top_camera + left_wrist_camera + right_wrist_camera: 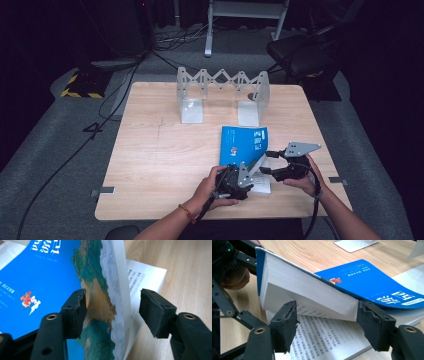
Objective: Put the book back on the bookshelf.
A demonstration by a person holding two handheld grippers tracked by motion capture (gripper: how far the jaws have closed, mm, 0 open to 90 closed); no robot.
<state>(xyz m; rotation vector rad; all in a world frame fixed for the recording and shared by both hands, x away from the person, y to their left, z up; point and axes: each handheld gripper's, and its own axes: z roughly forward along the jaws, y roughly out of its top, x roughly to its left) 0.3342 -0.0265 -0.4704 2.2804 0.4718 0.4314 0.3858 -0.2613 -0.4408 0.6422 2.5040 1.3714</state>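
Wooden table (150, 150) in a dark room. Blue book (243, 145) lying near the front edge, front cover and a thick stack of pages lifted up. Left gripper (112, 312) with jaws spread wide around the raised stack, left pad touching the cover. Right gripper (327, 322) wide open too, just at the printed page. White folding rack (222, 92) standing farther back.

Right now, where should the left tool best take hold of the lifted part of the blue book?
On the free edge of the lifted block of pages, near its corner, coming edge-on from the person's side. The left tool already has that block between its open jaws: it stands raised off the printed page below, so both pads can reach its faces.
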